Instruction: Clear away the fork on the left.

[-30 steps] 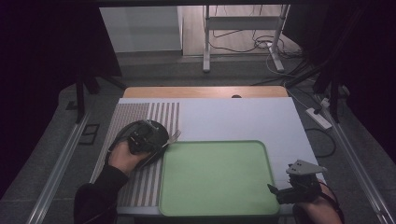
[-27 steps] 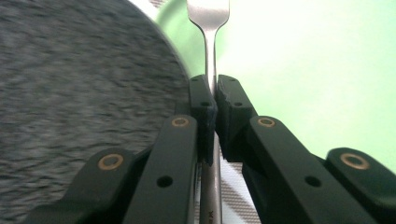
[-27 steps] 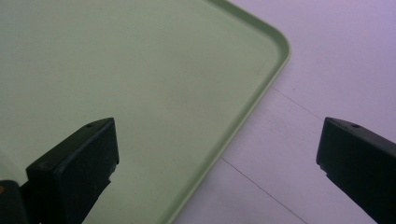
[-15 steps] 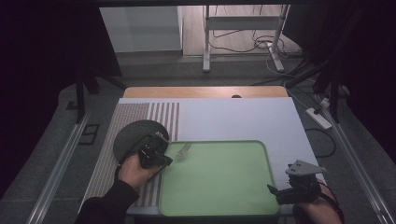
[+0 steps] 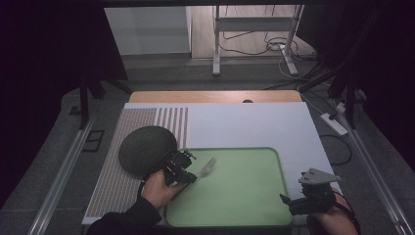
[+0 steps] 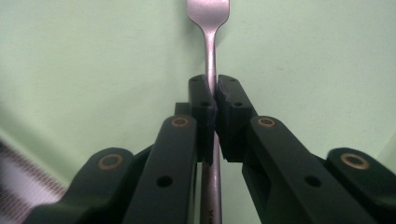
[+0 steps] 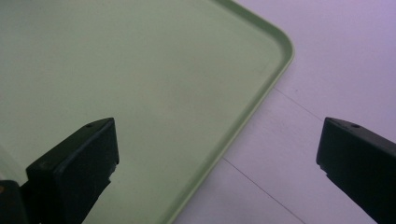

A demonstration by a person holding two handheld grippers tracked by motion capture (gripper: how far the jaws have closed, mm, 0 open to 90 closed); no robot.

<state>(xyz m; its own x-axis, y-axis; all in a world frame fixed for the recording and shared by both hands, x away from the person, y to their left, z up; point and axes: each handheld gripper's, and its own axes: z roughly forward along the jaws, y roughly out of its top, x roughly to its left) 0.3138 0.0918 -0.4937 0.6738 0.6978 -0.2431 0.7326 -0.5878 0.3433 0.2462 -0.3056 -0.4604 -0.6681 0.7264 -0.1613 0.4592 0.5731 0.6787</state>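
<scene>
A metal fork (image 5: 207, 167) (image 6: 210, 56) juts over the left part of a light green tray (image 5: 240, 188), tines pointing away from the hand. My left gripper (image 5: 188, 171) (image 6: 215, 91) is shut on the fork's handle, jaws pressed against both sides of it. A dark round plate (image 5: 147, 149) lies on the striped mat just left of the tray. At the tray's near right corner my right gripper (image 5: 293, 203) (image 7: 217, 144) is open, jaws wide apart with nothing between them, above the tray's rim (image 7: 261, 100) and the white table (image 7: 336, 60).
A striped placemat (image 5: 122, 171) covers the table's left side. The white tabletop (image 5: 254, 122) stretches behind the tray to a wooden strip (image 5: 215, 96). Cables and a power strip (image 5: 333, 122) lie on the floor at the right.
My left gripper has carried the fork from the dark plate rightward, over the tray's left edge. The right gripper has stayed where it was.
</scene>
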